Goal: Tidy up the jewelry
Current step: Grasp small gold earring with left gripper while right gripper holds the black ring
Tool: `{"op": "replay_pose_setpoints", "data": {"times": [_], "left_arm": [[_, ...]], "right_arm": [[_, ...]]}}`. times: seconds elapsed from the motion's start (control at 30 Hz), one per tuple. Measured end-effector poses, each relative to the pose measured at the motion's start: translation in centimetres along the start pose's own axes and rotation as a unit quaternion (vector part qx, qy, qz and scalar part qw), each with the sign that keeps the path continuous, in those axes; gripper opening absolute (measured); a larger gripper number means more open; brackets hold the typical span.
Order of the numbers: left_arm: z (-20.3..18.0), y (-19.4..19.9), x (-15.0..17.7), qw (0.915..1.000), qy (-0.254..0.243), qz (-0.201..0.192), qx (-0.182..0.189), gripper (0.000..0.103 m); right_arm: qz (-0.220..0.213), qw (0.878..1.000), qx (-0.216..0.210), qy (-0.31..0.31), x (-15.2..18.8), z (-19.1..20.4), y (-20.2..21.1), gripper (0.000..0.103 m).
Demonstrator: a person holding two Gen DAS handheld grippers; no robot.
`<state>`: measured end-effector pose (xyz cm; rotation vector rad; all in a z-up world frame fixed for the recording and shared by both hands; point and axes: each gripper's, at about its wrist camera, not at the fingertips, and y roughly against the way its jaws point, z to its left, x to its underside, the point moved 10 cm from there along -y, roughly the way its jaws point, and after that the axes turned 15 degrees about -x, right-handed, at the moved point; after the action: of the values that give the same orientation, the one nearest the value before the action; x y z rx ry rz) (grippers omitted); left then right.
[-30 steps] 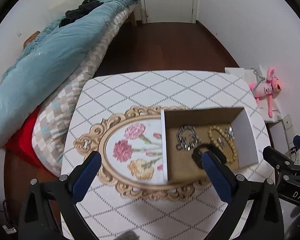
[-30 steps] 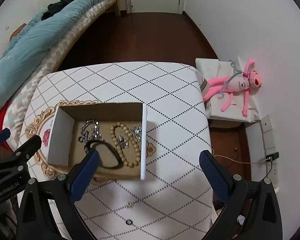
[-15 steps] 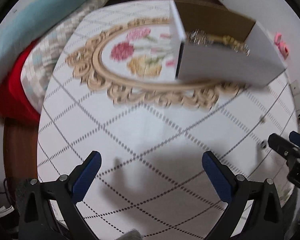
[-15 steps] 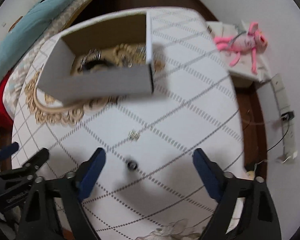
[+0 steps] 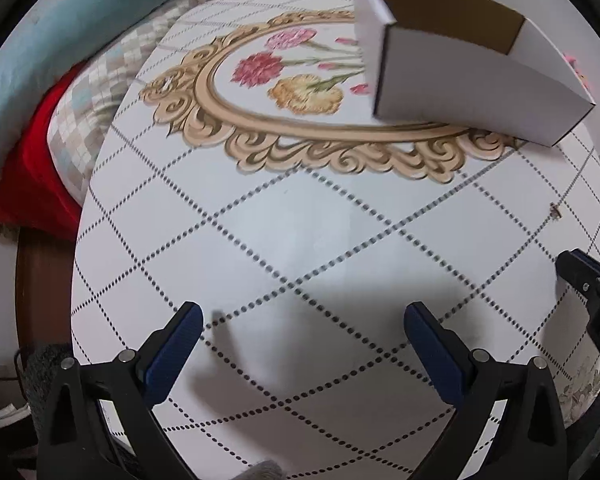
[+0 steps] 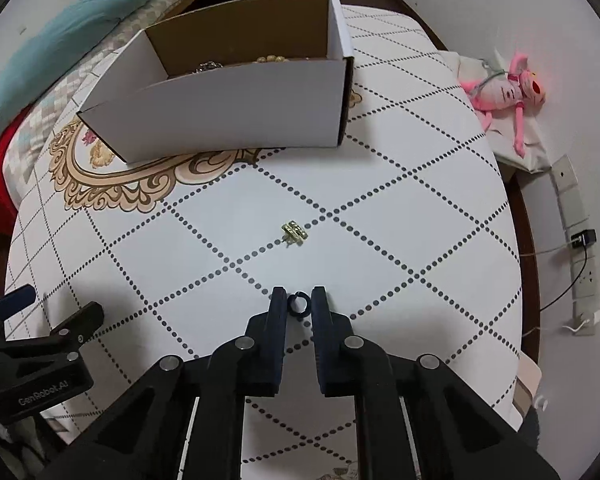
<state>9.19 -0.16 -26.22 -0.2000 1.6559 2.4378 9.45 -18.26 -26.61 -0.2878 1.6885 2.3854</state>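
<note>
A bedroom with a dark wooden floor holds a bed (image 5: 60,40) under a pale blue duvet, and beside it a worktop (image 6: 400,200) covered in a white cloth with dotted diamond lines and an ornate gold frame of flowers. On that cloth stands an open white cardboard box (image 6: 236,112) with a brown inside, where a silver chain and a string of beige beads just show over its near wall. A pink plush toy (image 6: 508,88) lies on a white cloth off the worktop's far right side. The left gripper (image 5: 300,344) hangs over bare cloth near the front edge, its blue-padded jaws wide apart with nothing between them. The right gripper (image 6: 299,304) points down at the cloth; its jaws have just been closing and now pinch a small dark ring (image 6: 299,305) between their tips. A small gold earring (image 6: 294,233) lies on the cloth between that ring and the box, apart from both.
</note>
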Motion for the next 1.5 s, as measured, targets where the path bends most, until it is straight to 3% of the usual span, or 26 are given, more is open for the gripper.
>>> {"op": "replay_pose_setpoints", "data": {"times": [0.17, 0.47, 0.67, 0.8, 1.07, 1.3, 1.5], "left_arm": [[-2.7, 2.1, -1.4, 0.9995, -0.014, -0.024, 0.016, 0.103], [-11.8, 6.1, -4.0, 0.9926, -0.053, -0.067, 0.086, 0.102], [-15.1, 6.2, -4.6, 0.9873, -0.093, -0.09, 0.093, 0.081], [-15.7, 6.1, -5.4, 0.9838, -0.107, -0.109, 0.094, 0.061], [-16.9, 6.6, -6.2, 0.978, -0.126, -0.126, 0.108, 0.01], [-16.1, 6.6, -5.7, 0.9783, -0.116, -0.126, 0.116, 0.007], [-13.4, 8.0, -5.2, 0.9786, -0.083, -0.117, 0.147, 0.002]], "right_arm": [[-0.012, 1.0, -0.016, -0.023, -0.2, -1.3, 1.0, 0.013], [-0.049, 0.993, -0.022, -0.109, -0.8, -8.2, 4.1, 0.013], [-0.057, 0.989, -0.028, -0.136, -0.8, -10.8, 4.6, 0.013], [-0.062, 0.987, -0.03, -0.148, -0.9, -11.8, 4.4, 0.013], [-0.068, 0.984, -0.035, -0.16, -1.2, -12.8, 4.3, 0.013], [-0.075, 0.984, -0.037, -0.159, -1.5, -12.6, 4.9, 0.013], [-0.089, 0.984, -0.054, -0.148, -2.6, -10.9, 6.4, 0.013]]}}
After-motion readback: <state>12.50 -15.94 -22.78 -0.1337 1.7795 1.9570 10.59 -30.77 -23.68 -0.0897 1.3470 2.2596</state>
